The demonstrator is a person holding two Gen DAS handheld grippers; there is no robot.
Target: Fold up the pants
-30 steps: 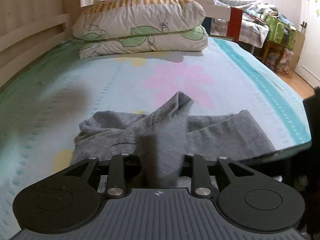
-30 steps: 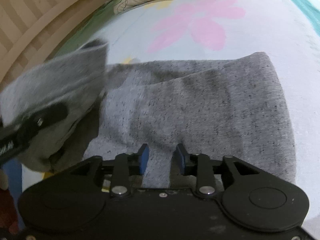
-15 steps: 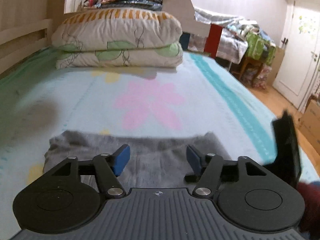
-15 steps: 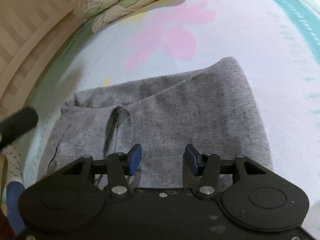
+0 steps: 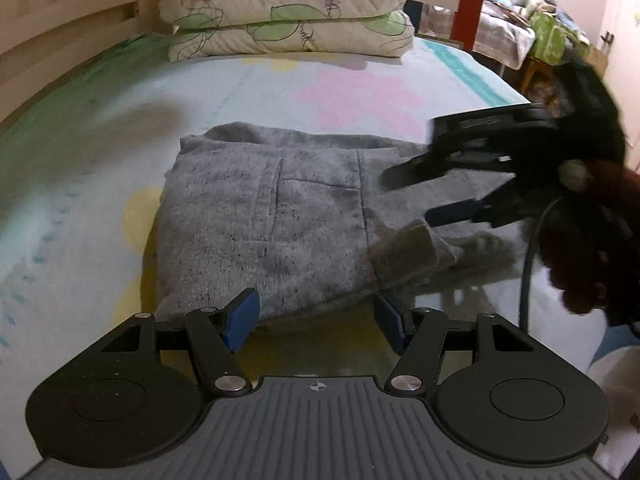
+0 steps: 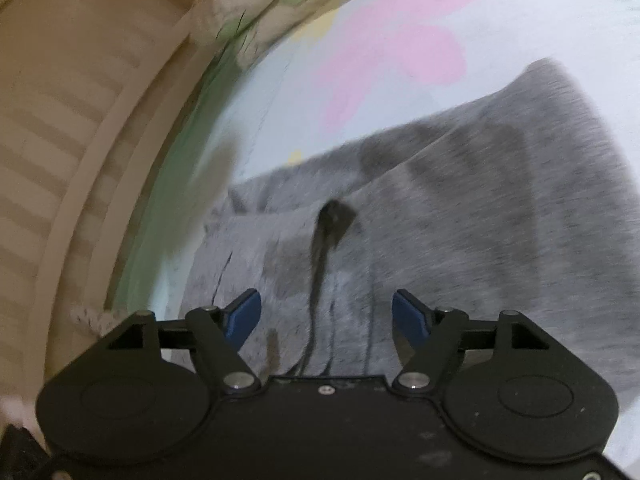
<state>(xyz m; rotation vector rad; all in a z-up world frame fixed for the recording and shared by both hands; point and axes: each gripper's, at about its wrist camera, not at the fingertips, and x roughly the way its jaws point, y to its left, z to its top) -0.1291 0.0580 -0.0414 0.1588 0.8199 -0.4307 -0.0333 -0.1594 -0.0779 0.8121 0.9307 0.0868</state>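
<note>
The left gripper (image 5: pixel 316 316) hangs spread at the near edge of the folded grey pants (image 5: pixel 280 216), gripping nothing. The right gripper (image 6: pixel 326 314) has just been opening and stands wide above the cloth with nothing pinched, its view blurred. The pants lie in a flat bundle on the flowered bedsheet (image 5: pixel 100 140), with two stacked pillows (image 5: pixel 288 12) far behind at the bed's head.
</note>
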